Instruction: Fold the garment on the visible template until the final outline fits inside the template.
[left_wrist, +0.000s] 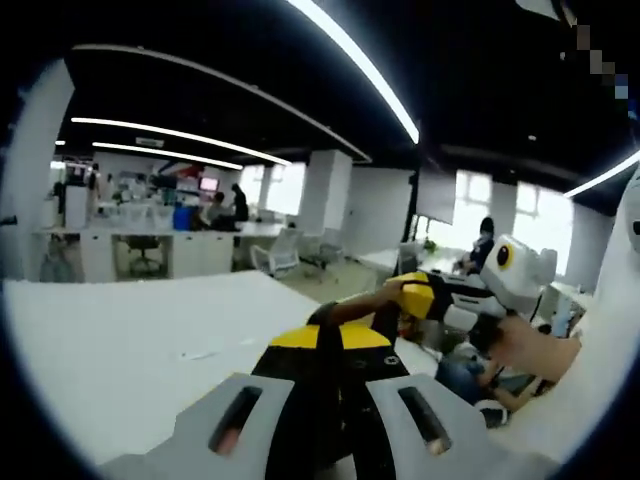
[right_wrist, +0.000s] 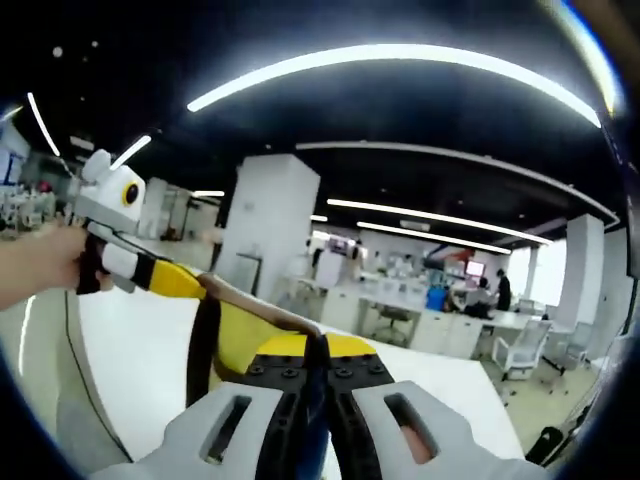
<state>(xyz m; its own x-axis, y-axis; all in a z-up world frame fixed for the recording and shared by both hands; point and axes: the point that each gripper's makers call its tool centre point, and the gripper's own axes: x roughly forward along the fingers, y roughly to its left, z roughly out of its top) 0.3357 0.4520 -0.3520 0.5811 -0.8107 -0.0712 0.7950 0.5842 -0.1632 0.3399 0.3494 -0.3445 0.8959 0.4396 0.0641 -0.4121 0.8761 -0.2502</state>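
My left tongs (left_wrist: 330, 345) and right tongs (right_wrist: 318, 350) are both clamped on the garment (right_wrist: 240, 335), raised above the white table (left_wrist: 120, 340).

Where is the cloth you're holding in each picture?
Left gripper view: cloth runs from bottom centre up-right to the right gripper.
Right gripper view: cloth runs from bottom centre up-left to the left gripper.
Shared landmark: the white table.
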